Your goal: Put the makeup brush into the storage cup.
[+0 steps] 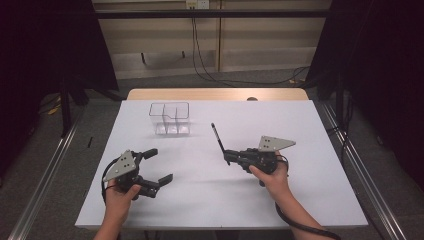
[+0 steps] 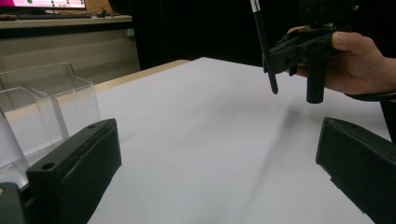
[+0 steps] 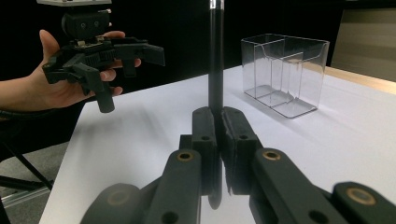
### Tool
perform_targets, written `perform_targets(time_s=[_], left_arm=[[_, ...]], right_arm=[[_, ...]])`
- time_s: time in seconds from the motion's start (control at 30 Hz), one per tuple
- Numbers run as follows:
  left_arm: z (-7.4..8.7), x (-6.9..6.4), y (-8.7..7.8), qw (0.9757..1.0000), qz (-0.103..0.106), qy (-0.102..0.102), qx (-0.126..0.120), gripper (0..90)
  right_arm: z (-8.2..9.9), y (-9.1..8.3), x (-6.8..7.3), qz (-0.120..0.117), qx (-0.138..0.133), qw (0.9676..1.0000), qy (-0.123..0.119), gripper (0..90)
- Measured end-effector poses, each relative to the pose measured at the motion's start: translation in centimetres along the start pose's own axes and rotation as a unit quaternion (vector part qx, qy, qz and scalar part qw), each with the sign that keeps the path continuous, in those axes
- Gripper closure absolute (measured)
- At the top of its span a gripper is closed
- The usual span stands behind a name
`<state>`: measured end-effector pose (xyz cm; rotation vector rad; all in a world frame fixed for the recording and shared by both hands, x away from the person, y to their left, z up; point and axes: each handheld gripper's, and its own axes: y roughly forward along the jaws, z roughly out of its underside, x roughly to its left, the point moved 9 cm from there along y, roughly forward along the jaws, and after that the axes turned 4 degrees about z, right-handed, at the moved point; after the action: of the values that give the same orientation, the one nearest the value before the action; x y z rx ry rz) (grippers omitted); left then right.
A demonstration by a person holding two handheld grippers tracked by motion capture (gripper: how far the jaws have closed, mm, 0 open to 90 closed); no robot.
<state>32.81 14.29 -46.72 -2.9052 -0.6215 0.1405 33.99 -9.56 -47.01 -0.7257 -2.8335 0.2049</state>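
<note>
My right gripper (image 1: 227,156) is shut on a thin black pen (image 1: 217,136), which slants up and away from the jaws above the white table (image 1: 300,130). In the right gripper view the pen (image 3: 215,60) stands straight up between the closed pads (image 3: 238,135). My left gripper (image 1: 160,165) sits near the table's front left, open, with nothing between its jaws. In the left gripper view its two black fingers (image 2: 74,172) stand wide apart, and the pen (image 2: 262,42) hangs in the other gripper (image 2: 303,44) beyond them. A clear plastic organizer (image 1: 170,119) with compartments stands at the back left.
The organizer (image 3: 284,72) stands upright and looks empty. In the left gripper view the organizer (image 2: 42,112) is close on the left. The wooden table edge (image 1: 215,94) runs along the back, with metal rails (image 1: 45,175) and cables on the floor beyond.
</note>
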Motion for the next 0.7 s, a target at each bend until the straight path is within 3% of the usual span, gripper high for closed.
perform_targets(time_s=[0.7], left_arm=[[-1.6,-0.6,2.8,0.9997,0.016,-0.011,-0.016,0.0]], right_arm=[[-0.1,0.0,0.3,-0.006,-0.001,1.0000,-0.003,84.2]])
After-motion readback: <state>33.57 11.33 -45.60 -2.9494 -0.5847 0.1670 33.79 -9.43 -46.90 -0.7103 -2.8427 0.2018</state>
